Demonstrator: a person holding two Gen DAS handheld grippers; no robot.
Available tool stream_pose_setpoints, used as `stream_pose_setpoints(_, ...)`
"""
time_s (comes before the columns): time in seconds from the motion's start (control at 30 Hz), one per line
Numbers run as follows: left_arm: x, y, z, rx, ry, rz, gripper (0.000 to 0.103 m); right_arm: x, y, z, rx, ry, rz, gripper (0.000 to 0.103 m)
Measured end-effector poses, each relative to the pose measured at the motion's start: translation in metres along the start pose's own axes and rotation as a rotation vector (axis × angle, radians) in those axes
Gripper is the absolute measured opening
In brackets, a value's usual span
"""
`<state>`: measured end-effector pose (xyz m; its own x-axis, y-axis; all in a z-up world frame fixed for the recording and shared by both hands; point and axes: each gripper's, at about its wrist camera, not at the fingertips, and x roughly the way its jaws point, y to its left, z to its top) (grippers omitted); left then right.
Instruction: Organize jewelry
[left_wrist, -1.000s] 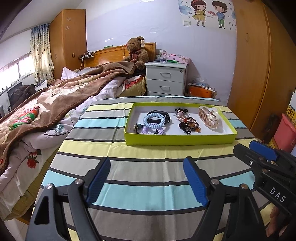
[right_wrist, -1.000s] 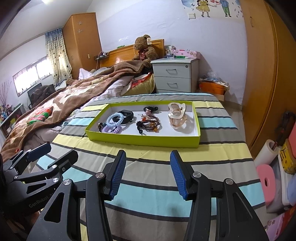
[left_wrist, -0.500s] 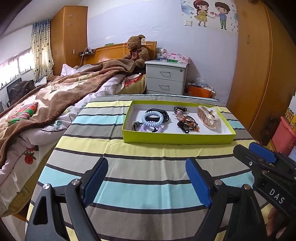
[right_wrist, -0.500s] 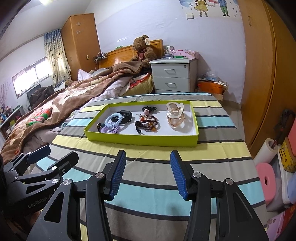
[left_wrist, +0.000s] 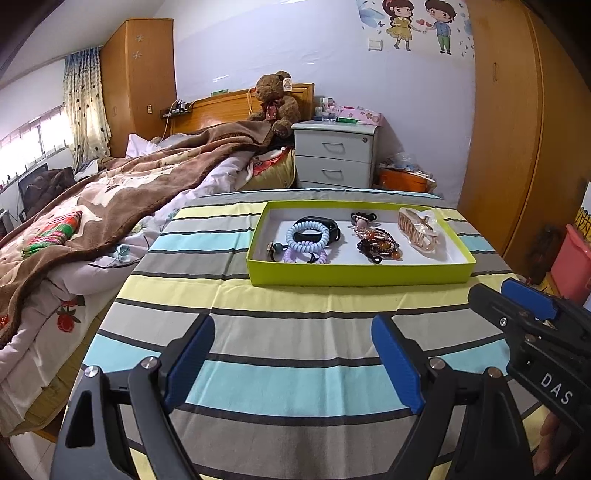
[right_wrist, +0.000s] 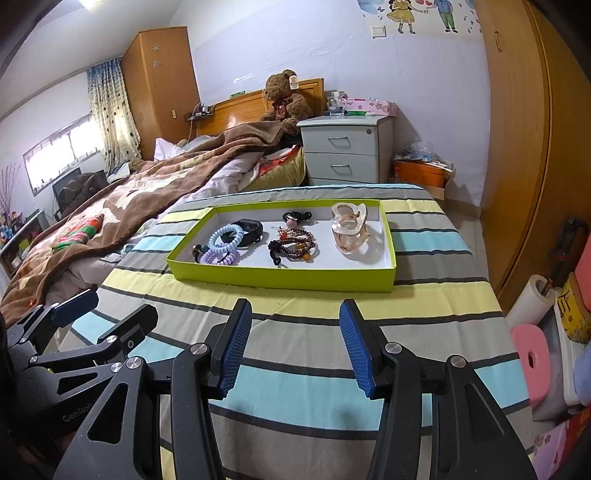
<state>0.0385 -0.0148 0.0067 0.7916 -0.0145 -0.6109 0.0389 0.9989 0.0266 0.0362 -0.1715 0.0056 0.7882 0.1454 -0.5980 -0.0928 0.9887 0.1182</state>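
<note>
So the jewelry all sits in the green tray (left_wrist: 360, 275) toward the far end of the striped tablecloth (left_wrist: 295, 332). Left end of it is the messy bit: a blue coil hair tie (left_wrist: 308, 236) lies partly over a black band (left_wrist: 325, 226), with a purple coil tie (left_wrist: 304, 254) touching its near side and a small dark bead thing (left_wrist: 274, 248) right beside that. The middle has a pile of beaded bracelets (left_wrist: 378, 243) with a little black hair tie (left_wrist: 364, 217) behind them, and the clear hair claw (left_wrist: 419, 230) is off on its own at the right end.

The left gripper (left_wrist: 293, 360) hovers over the cloth with its fingers spread wide and nothing between them. The right gripper (right_wrist: 295, 343) is the same deal, fingers apart but a bit narrower, empty. Both are well short of the tray.

What I'd worry about: those coil ties look stretchy and they overlap, so pinching one probably drags its neighbour or the black band along with it. The bracelet pile looks tangled too, so you could lift the whole clump when you wanted one strand. The tray looks like light card, so a finger catching the near wall could shove it across the cloth or tip it. And the claw is smooth and curved, so a squeeze off-centre could make it squirt out.
</note>
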Motion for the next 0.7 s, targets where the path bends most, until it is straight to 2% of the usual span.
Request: stream_pose_setpoints(0.7, 0.0017, 0.0020, -0.0008, -0.017, -0.002, 0.013, 0.088, 0.0018, 0.0009, -0.0014, 0.000, 0.005, -0.002, 0.050)
